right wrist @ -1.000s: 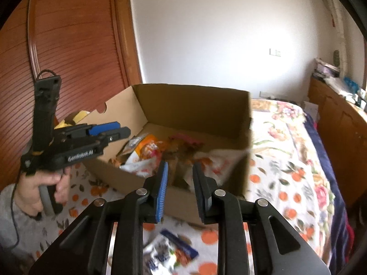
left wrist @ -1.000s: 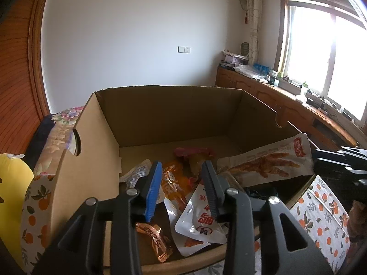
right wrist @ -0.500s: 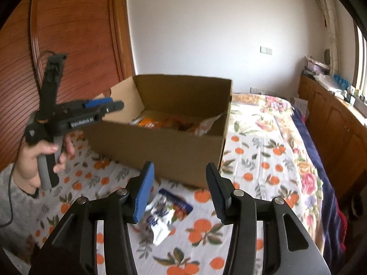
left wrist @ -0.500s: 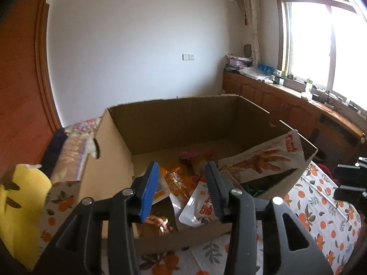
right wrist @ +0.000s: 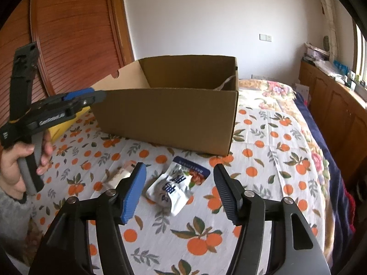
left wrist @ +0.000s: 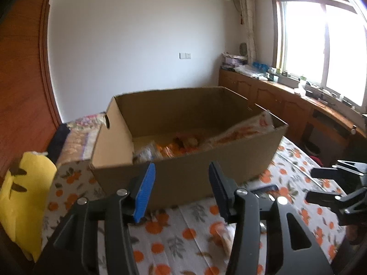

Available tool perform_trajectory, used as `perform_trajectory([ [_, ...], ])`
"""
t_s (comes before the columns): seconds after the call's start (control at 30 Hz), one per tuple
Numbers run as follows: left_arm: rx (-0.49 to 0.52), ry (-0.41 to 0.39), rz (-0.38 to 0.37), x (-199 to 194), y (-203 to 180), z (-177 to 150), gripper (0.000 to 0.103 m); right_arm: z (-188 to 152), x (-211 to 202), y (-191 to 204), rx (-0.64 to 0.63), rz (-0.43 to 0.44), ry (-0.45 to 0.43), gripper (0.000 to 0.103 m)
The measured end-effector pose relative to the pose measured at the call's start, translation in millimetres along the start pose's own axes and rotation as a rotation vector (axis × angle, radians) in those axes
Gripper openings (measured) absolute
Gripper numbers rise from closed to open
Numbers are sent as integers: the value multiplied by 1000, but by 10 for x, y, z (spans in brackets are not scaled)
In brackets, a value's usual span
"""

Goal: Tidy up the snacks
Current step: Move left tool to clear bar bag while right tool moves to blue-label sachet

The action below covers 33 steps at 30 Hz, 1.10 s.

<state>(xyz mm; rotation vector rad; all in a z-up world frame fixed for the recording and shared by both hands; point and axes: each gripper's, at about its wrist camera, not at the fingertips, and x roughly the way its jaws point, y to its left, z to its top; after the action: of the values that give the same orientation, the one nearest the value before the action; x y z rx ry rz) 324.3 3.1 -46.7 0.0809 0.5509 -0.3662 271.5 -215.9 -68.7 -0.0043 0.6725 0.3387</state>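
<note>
An open cardboard box (left wrist: 229, 162) (right wrist: 174, 119) stands on the orange-print bedspread, with several snack packets (left wrist: 181, 146) inside. A white and blue snack pouch (right wrist: 176, 185) lies on the spread in front of the box, and a small pale packet (right wrist: 119, 174) lies left of it. My right gripper (right wrist: 180, 192) is open and empty, just above the white and blue pouch. My left gripper (left wrist: 181, 190) is open and empty, in front of the box's near wall; it also shows in the right wrist view (right wrist: 91, 97). An orange packet (left wrist: 226, 236) lies below the left gripper.
A yellow cushion (left wrist: 25, 197) lies at the left of the bed. A wooden sliding door (right wrist: 75, 34) is behind the box on the left. A wooden cabinet (left wrist: 298, 107) runs under the window at the right. The bedspread (right wrist: 275, 149) stretches right of the box.
Both grippers have pulled back from over the box and lowered toward the bedspread. Both have opened wider. The right gripper now hangs over the white and blue pouch.
</note>
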Motion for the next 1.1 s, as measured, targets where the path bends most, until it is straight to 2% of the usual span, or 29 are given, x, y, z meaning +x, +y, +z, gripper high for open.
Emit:
perform_trajectory([
  [0.17, 11, 1, -1, -154, -94, -81, 52, -65, -37, 29, 5, -1, -3, 68],
  [0.23, 7, 12, -16, -193, -146, -129, 60, -86, -29, 27, 10, 0, -1, 72],
  [0.27, 6, 15, -27, -202, -167, -151, 67, -99, -23, 22, 14, -2, -1, 74],
  [0.47, -2, 60, -48, -156, -300, -339, 68, -178, 54, 12, 22, 1, 11, 81],
  [0.63, -17, 129, -76, -14, -419, -507, 68, -236, 148, -8, 20, 2, 30, 87],
  [0.93, 13, 266, -73, 306, -568, -687, 68, -290, 297, -76, 21, 5, 53, 87],
  [1.1, 19, 307, -67, 404, -584, -731, 68, -296, 372, -89, 13, 5, 69, 87],
])
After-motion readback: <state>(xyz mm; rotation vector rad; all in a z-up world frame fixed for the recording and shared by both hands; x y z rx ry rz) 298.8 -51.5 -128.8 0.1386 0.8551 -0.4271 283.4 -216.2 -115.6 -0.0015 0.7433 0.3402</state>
